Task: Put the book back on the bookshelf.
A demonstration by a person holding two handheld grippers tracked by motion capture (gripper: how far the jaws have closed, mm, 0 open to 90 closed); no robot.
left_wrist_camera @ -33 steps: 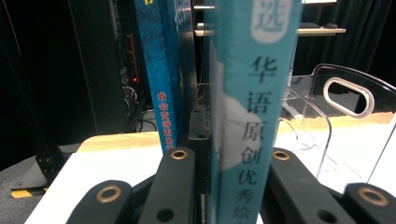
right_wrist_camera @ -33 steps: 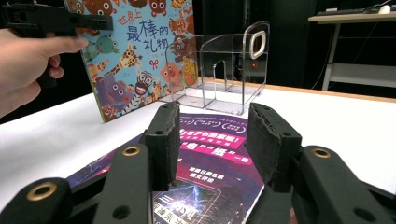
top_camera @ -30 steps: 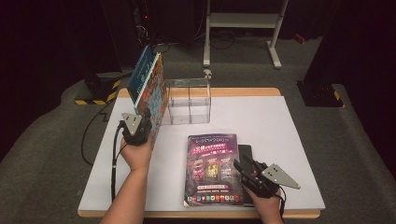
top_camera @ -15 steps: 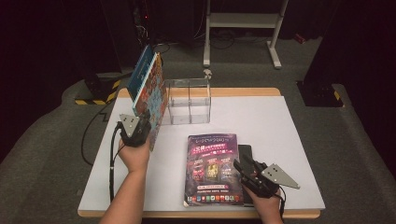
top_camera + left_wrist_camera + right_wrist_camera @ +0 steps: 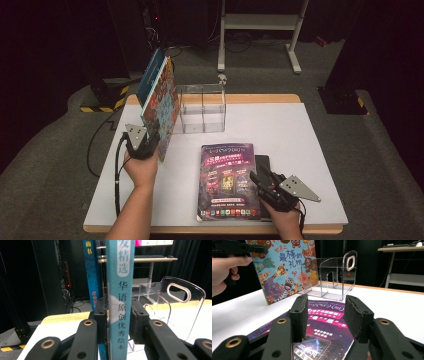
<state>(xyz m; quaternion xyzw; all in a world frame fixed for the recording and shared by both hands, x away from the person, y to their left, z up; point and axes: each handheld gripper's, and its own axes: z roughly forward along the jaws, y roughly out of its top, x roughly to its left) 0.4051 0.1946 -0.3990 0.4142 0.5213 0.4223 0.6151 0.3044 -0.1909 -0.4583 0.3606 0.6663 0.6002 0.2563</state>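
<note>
Two tall books stand tilted at the table's left. A picture book [image 5: 164, 105] with cartoon animals [image 5: 287, 267] leans by a blue book [image 5: 149, 82]. My left gripper [image 5: 154, 144] straddles the picture book's teal spine [image 5: 120, 290]. Its jaws have just been opening, and a thin gap shows at the right pad [image 5: 137, 318]. Beside the spine stands the blue book [image 5: 91, 272]. A purple book [image 5: 227, 182] lies flat in front. My right gripper [image 5: 261, 176] hovers open over its right edge, pads clear of the cover [image 5: 324, 330].
A clear acrylic book holder [image 5: 202, 107] with dividers stands right of the leaning books. A thin black slab [image 5: 262, 162] lies along the purple book's right side. The white table [image 5: 310, 150] runs bare to the right. A metal stand [image 5: 260, 30] is on the floor behind.
The left hand and its gripper have slipped a little left and toward the person along the standing books. The books stay leaning. The right gripper has not moved.
</note>
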